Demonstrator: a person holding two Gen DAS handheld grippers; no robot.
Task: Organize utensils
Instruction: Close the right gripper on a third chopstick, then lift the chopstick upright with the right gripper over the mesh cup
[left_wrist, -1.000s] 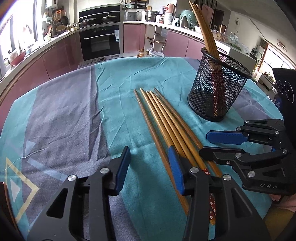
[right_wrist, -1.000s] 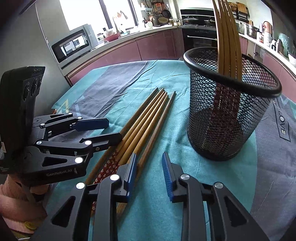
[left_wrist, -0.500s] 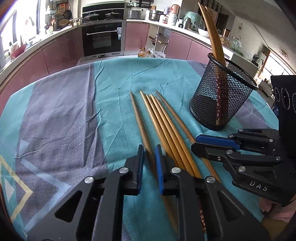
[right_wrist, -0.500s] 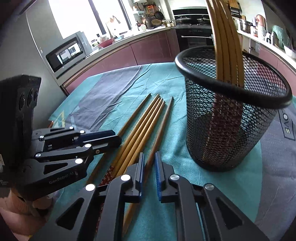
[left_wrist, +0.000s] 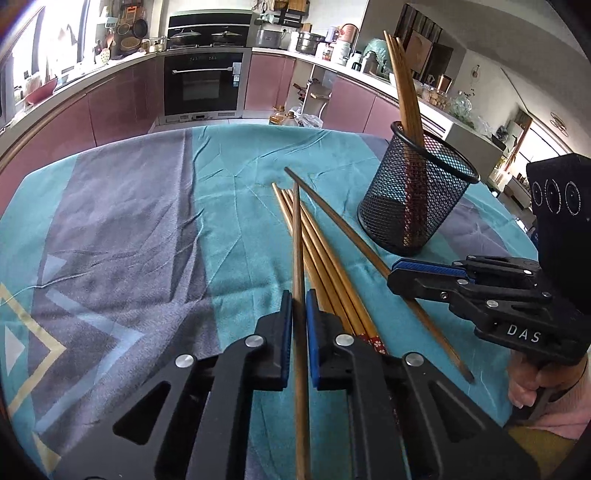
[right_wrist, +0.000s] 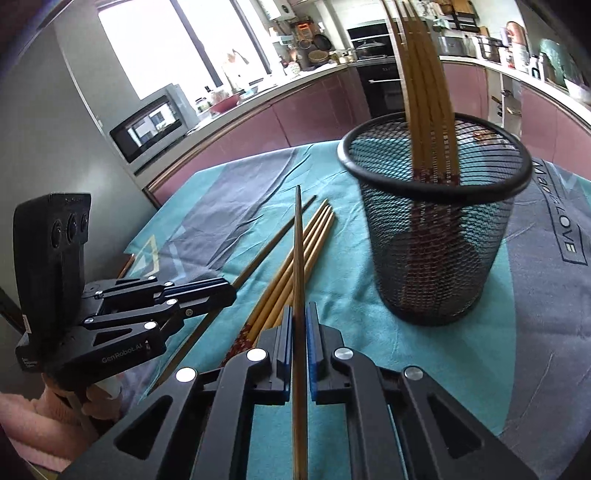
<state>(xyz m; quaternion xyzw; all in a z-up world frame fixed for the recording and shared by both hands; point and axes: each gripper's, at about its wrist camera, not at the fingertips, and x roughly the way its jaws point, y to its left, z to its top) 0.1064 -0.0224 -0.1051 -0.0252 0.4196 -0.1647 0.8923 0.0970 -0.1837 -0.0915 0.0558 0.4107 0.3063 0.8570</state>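
Note:
Several wooden chopsticks (left_wrist: 325, 251) lie side by side on the teal and grey tablecloth (left_wrist: 129, 229); they also show in the right wrist view (right_wrist: 291, 280). My left gripper (left_wrist: 299, 321) is shut on one chopstick (left_wrist: 297, 236), lifted off the cloth. My right gripper (right_wrist: 300, 332) is shut on another chopstick (right_wrist: 298, 243), also lifted. A black mesh holder (left_wrist: 417, 206) stands upright at the right with several chopsticks in it; in the right wrist view the holder (right_wrist: 439, 236) is close ahead, right of my gripper.
The table's far edge curves in front of pink kitchen cabinets and an oven (left_wrist: 203, 85). A microwave (right_wrist: 151, 125) stands at the left of the right wrist view. The other gripper's body (left_wrist: 517, 295) sits low at the table's near right.
Both grippers closed from open onto a chopstick each and lifted them off the cloth. The two held sticks now point up and forward, away from the lying bundle.

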